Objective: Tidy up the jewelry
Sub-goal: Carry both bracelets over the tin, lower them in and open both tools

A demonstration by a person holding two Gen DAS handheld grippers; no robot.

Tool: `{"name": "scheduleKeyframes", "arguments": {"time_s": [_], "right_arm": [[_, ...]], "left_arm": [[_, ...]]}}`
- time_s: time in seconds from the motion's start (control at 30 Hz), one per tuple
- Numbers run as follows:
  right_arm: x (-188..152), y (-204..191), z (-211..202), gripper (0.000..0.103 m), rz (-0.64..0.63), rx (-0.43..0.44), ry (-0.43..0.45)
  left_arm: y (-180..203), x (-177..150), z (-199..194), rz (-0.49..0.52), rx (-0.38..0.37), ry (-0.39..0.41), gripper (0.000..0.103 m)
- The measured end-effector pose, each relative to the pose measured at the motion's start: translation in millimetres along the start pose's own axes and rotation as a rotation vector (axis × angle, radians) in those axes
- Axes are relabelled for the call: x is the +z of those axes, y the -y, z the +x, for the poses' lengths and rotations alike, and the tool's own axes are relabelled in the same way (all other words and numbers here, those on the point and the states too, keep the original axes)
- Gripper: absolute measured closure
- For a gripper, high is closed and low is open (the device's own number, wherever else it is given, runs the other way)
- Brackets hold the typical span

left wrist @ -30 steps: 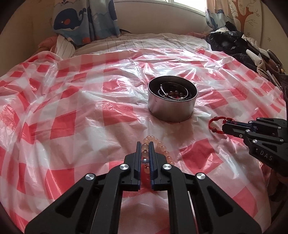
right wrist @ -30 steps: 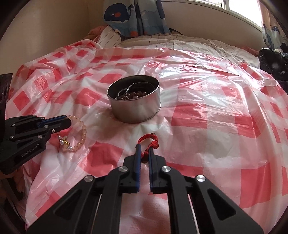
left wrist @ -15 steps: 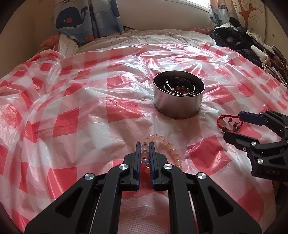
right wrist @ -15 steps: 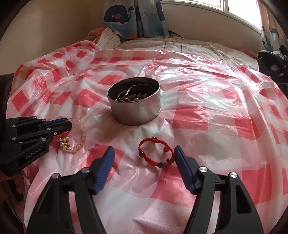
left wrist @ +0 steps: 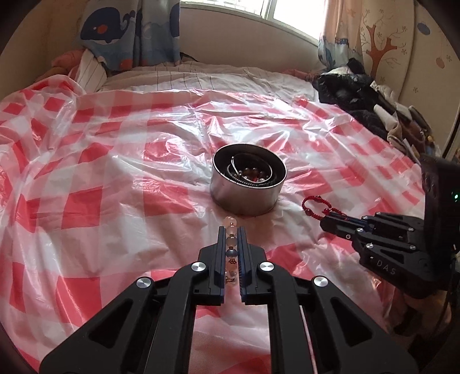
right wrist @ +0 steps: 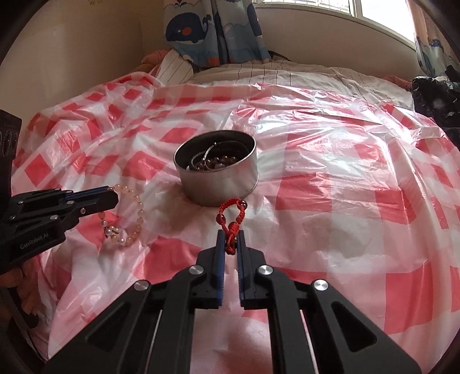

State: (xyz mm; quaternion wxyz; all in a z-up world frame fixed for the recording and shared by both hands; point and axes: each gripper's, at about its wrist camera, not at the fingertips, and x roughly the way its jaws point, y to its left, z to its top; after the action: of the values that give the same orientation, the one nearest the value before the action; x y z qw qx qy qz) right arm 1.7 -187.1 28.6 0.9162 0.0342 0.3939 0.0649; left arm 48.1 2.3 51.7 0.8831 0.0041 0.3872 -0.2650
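Note:
On the red-checked plastic sheet stands a round metal tin holding rings and dark beads. My left gripper has its jaws closing onto a pale pink bead bracelet. The beads are pinched between the pads, and the loop hangs below the tips just short of the tin. My right gripper is closing its jaws onto a red cord bracelet. That loop sticks out ahead of the fingertips, right in front of the tin's near wall.
The sheet covers a bed and lies crumpled. A whale-print curtain and a striped pillow are at the far edge. Dark clothes are piled at the far right.
The right jaws, wide open around the red bracelet lying flat half a second ago, have closed on it. The left gripper has tilted up, bringing the bead bracelet nearer the tin.

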Motion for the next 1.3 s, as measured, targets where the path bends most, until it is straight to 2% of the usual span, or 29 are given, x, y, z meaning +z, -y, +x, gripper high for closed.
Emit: {"name": "scheduleKeyframes", "arguments": {"time_s": [0.13,0.23,0.37,0.47,0.73,0.77,0.87,0.9,1.0,1.17,1.3], "right_arm": [[3,6,2,0.095,0.051,0.06,-0.01],[10,5,-4,0.095,0.062,0.086,0.017],[30,8,-12,0.095,0.068,0.102,0.074],[40,10,-9,0.095,0.071,0.11,0.086],[62,10,-1,0.095,0.061,0.113,0.114],[65,11,1,0.095,0.059,0.113,0.116],[72,9,8,0.095,0.051,0.11,0.115],[74,9,11,0.095,0.047,0.11,0.111],[79,7,16,0.095,0.039,0.111,0.111],[85,2,19,0.095,0.033,0.119,0.123],[88,-1,19,0.095,0.026,0.12,0.129]], "left_arm": [[2,12,-2,-0.033,-0.042,0.018,0.096],[9,26,-6,-0.033,-0.073,0.052,0.096],[19,50,-5,-0.018,-0.094,0.08,0.096],[23,66,2,-0.013,-0.111,0.091,0.096],[23,86,34,-0.057,-0.179,0.101,0.096],[19,86,45,-0.08,-0.173,0.087,0.096],[4,83,81,-0.123,-0.089,-0.002,0.096],[0,82,85,-0.132,-0.086,-0.012,0.096],[-6,80,81,-0.126,-0.065,0.005,0.096],[-10,82,78,-0.127,-0.074,0.017,0.096],[-17,82,72,-0.161,-0.072,0.023,0.096]]}}
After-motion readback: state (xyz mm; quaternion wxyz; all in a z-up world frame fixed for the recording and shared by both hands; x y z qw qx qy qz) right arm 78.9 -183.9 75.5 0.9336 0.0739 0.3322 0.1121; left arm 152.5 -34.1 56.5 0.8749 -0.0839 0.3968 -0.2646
